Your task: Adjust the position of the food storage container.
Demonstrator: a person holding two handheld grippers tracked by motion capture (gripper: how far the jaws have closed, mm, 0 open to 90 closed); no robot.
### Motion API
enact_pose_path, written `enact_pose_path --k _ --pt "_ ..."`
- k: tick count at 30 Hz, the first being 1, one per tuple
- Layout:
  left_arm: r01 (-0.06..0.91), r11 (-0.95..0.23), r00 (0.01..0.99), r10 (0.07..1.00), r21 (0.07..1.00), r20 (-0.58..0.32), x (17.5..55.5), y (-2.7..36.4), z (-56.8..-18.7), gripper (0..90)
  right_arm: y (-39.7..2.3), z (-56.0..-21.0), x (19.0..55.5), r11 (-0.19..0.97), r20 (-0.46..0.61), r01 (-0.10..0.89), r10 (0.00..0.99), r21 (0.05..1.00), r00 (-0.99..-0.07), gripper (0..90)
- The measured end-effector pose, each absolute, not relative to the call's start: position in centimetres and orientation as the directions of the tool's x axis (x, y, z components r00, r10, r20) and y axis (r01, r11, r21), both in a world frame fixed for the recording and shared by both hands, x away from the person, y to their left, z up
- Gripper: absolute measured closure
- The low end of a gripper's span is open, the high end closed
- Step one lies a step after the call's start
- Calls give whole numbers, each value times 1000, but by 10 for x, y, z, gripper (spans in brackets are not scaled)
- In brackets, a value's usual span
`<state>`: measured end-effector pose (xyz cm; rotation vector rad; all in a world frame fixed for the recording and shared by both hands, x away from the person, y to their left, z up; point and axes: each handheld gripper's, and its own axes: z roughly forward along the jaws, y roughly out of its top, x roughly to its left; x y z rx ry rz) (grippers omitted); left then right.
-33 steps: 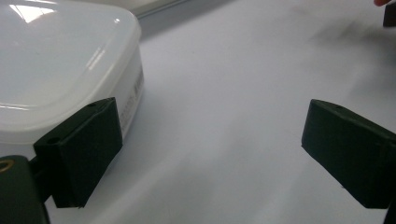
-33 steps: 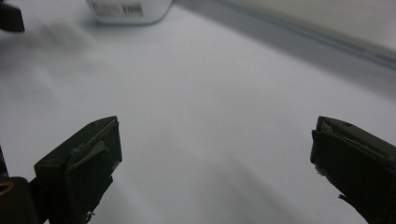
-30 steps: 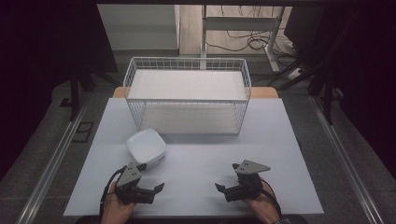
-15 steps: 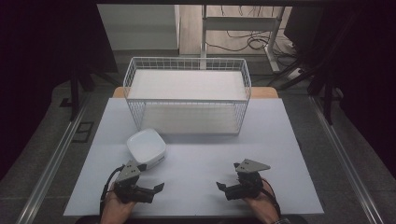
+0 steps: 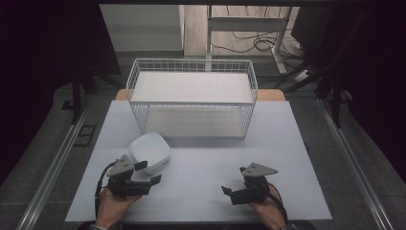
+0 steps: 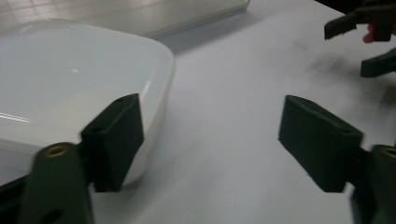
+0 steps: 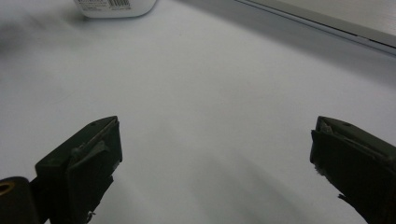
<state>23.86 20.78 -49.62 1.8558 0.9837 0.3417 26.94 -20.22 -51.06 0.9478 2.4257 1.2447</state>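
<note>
White table [image 5: 201, 191] spans the high view, wooden edge showing at its far corners; white wire basket [image 5: 192, 103] sits at the far edge, centred, a flat white panel laid in it and its long side parallel to the table's far edge; white rounded-square dish [image 5: 149, 151] lies upside down left of centre, just in front of the basket's near-left corner, apart from the wire. Left gripper [image 5: 148, 173] held near the near edge, left side, jaws spread wide; one jaw sits just beside the dish's near rim, contact cannot be told; the other jaw over bare table. Right gripper [image 5: 229, 191] near the near edge, right of centre, jaws wide apart, nothing between them, well apart from the dish.
</note>
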Motion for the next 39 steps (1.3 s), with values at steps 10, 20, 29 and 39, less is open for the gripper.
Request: enact_pose_path --k 10,20,29,39 --pt "480 -223 587 800 848 -122 267 223 -486 603 -200 -510 268 444 43 412 637 795 -770 20" --pt "482 -215 545 833 849 -99 295 240 -484 864 -200 -510 268 462 32 394 616 795 -787 20" --pt "499 -157 431 898 852 -87 317 267 -489 899 -198 -511 268 479 20 386 607 789 -794 21" --pt "547 -151 364 929 824 -71 341 281 -510 899 -197 -512 269 485 21 397 612 779 -790 24"
